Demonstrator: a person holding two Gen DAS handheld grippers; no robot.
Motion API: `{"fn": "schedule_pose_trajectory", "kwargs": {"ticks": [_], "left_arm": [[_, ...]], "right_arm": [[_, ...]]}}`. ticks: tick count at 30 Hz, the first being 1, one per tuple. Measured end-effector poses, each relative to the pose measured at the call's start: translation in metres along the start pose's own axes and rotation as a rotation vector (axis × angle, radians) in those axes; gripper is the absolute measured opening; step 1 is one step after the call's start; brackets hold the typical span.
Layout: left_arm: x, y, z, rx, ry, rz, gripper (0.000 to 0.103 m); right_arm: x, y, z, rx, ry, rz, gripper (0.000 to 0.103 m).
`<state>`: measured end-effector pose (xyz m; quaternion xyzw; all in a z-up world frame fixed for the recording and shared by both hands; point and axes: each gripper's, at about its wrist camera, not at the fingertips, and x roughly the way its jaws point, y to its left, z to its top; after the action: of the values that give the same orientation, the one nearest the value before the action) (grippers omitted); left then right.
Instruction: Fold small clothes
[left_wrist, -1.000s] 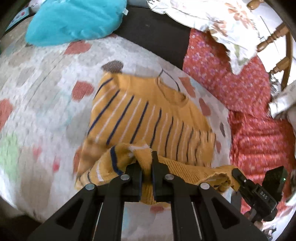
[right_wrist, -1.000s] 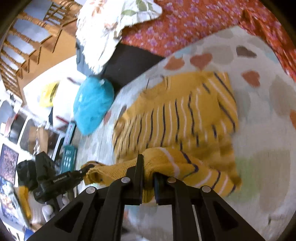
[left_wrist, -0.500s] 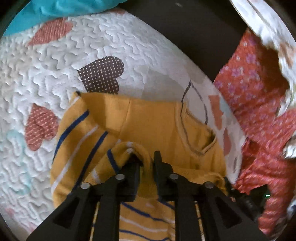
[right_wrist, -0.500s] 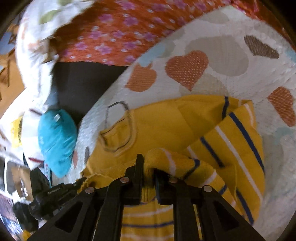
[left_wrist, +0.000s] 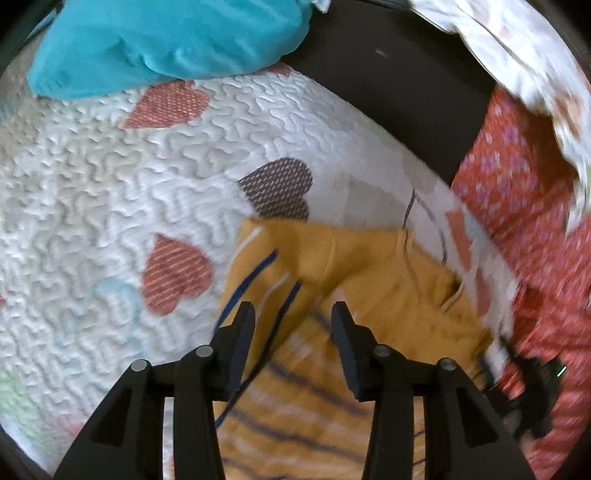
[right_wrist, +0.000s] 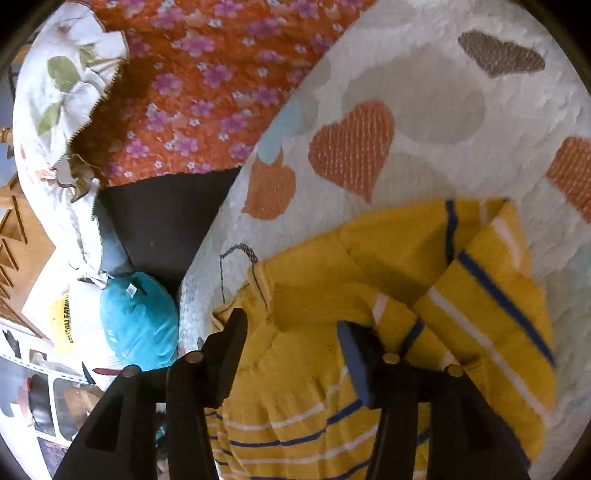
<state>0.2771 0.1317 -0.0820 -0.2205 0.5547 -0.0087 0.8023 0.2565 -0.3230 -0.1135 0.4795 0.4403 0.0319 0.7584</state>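
Hovering over a yellow striped sweater (left_wrist: 369, 280), the left tongs (left_wrist: 293, 325) stand released, their fingers spread with nothing between them; the sweater lies on a white quilt with heart patches (left_wrist: 110, 184), its neckline toward a red floral cloth (left_wrist: 517, 184), and a teal cushion (left_wrist: 166, 37) rests at the quilt's far edge. From the right wrist, the right tongs (right_wrist: 291, 332) are likewise released above the same sweater (right_wrist: 314, 369), whose sleeve (right_wrist: 491, 314) is folded across the body, the quilt (right_wrist: 443, 110) beneath it.
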Motion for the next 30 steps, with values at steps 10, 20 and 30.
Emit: {"fn": "schedule_pose_trajectory", "kwargs": {"ticks": [10,20,30], "left_arm": [[-0.014,0.003,-0.083,0.104,-0.063,0.063,0.059],[-0.011,0.056,-0.068,-0.001,-0.040,0.088,0.059],[-0.018,0.104,-0.065,-0.157,0.036,0.000,0.059]], "right_arm": [[-0.043,0.010,-0.039,-0.260,0.047,-0.100,0.063],[-0.041,-0.008,-0.046,-0.236,-0.033,-0.336,0.058],[0.039,0.149,-0.143,-0.596,0.279,-0.196,0.061]]}}
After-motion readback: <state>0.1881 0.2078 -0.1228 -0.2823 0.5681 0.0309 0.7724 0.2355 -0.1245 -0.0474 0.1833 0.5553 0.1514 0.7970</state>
